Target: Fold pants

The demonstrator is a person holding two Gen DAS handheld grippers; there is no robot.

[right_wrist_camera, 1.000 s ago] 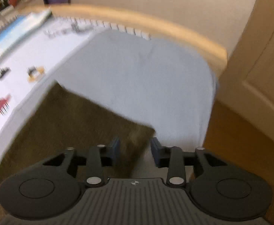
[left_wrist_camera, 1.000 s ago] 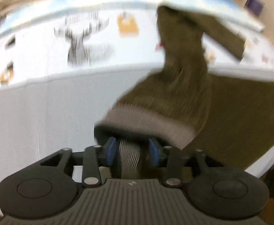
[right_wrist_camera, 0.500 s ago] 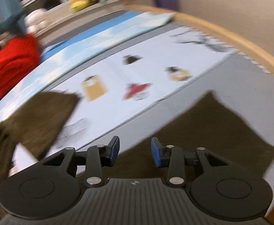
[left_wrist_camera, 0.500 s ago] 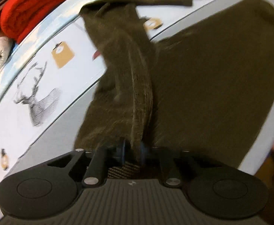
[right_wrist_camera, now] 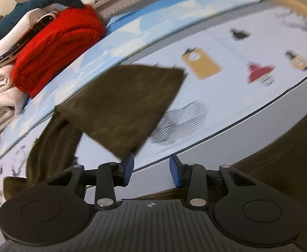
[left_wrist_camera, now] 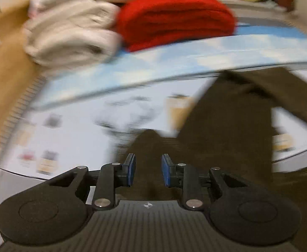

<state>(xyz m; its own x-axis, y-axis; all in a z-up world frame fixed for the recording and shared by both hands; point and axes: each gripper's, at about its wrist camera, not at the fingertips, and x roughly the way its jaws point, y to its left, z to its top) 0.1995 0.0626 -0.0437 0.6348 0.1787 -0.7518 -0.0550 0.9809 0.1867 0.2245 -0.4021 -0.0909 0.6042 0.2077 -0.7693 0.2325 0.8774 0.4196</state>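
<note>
The olive-brown pants [left_wrist_camera: 227,126] lie on a bed with a printed sheet [left_wrist_camera: 73,130]. In the left wrist view my left gripper [left_wrist_camera: 148,173] is open just above the pants fabric, holding nothing. In the right wrist view a pants leg [right_wrist_camera: 122,103] lies folded back at an angle across the sheet, and another part of the pants [right_wrist_camera: 290,147] lies at the right. My right gripper [right_wrist_camera: 151,169] is open and empty above the sheet, its left fingertip next to the leg's corner.
A folded red blanket [left_wrist_camera: 174,16] and cream towels [left_wrist_camera: 69,35] are stacked at the back of the bed; they also show in the right wrist view [right_wrist_camera: 57,48]. A wooden bed frame [left_wrist_camera: 4,63] runs along the left. A dark plush toy [right_wrist_camera: 40,2] lies behind.
My left gripper has opened and let go of the pants, which now lie on the bed. My right gripper stays open and has swung toward the folded-back leg.
</note>
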